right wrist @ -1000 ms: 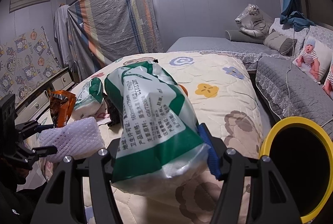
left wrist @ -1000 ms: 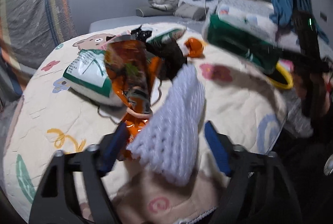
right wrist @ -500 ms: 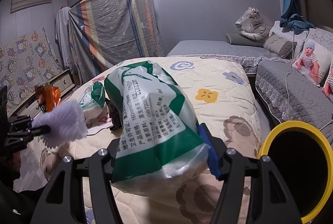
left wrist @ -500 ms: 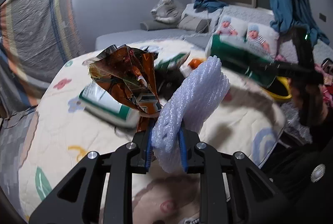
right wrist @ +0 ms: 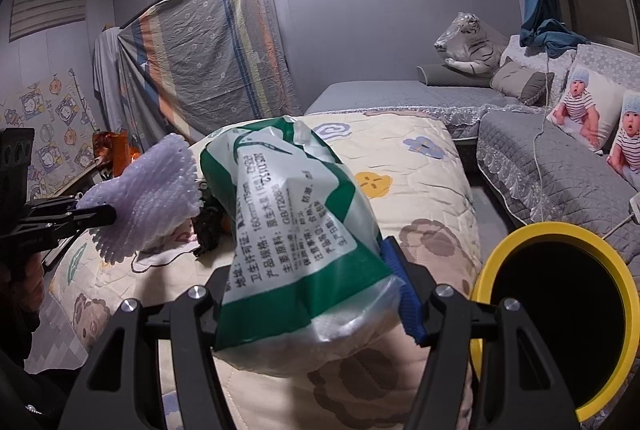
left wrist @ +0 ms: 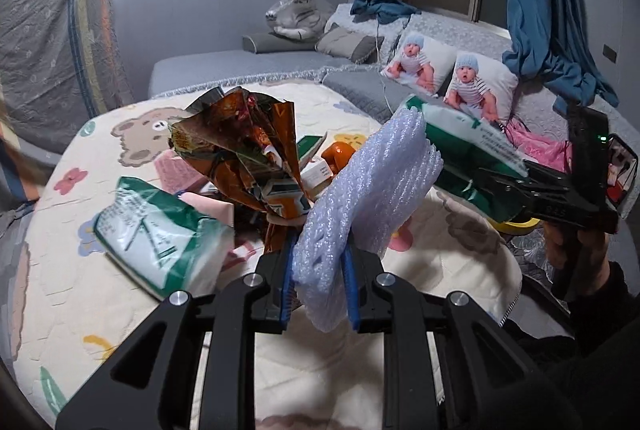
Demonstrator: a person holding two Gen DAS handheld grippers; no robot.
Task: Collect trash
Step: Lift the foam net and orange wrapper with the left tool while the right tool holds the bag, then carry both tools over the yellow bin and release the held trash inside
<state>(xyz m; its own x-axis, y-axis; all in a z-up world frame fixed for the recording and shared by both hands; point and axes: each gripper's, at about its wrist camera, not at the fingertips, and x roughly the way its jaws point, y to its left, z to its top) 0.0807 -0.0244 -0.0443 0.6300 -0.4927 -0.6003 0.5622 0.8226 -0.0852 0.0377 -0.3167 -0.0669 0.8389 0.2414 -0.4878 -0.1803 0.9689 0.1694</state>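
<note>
Left: green-and-white plastic tissue pack lying on cartoon-print cream quilt. Centre: left gripper, jaws clamped on white foam net sleeve and crumpled orange foil wrapper, lifted off the quilt since a second ago. Right: right gripper, jaws clamped on second green-and-white pack; yellow-rimmed black bin near right. Far: grey sofa.
</note>
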